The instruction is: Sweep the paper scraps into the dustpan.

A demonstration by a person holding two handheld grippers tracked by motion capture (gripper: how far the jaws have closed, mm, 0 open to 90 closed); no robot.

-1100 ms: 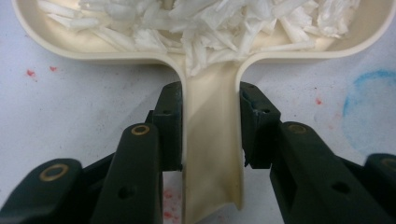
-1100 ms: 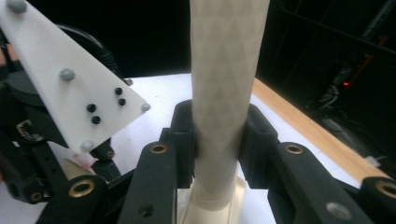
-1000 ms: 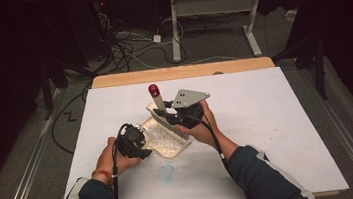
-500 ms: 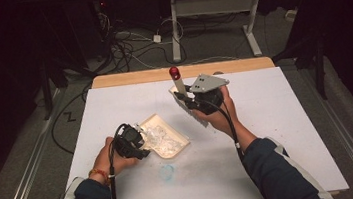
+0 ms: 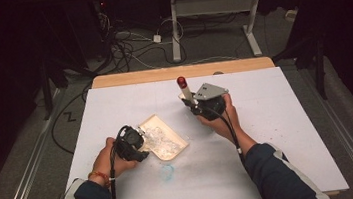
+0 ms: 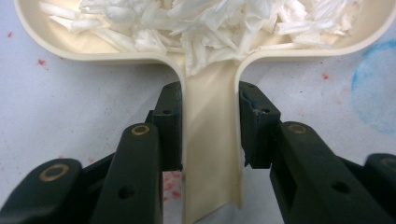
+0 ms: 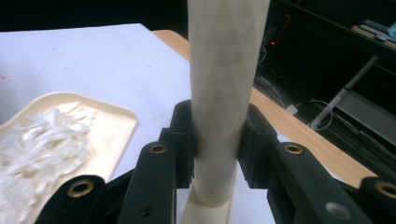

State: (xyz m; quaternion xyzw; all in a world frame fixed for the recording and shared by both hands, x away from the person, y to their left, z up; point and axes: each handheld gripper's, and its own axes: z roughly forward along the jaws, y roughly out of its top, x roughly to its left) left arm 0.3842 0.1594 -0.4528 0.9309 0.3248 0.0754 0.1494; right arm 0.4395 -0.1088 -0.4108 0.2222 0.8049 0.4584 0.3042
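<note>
The top of the cream tube (image 7: 226, 84) is cut off in the right gripper view; the high view shows its red tip. It stands nearly upright, tilted slightly, clamped in the right claw (image 5: 196, 106) above the bench (image 5: 287, 117). The left claw (image 6: 210, 126) grips the handle of the scoop tray (image 6: 210, 163), shredded white paper (image 6: 210, 28) just ahead.

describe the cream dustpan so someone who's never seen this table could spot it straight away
On the white table, look left of centre, in front of the person's left hand. The dustpan lies flat there, its handle clamped between the jaws of the left hand-held gripper. It is the only cream scoop-shaped tray, and it is heaped with white shredded paper.
</note>
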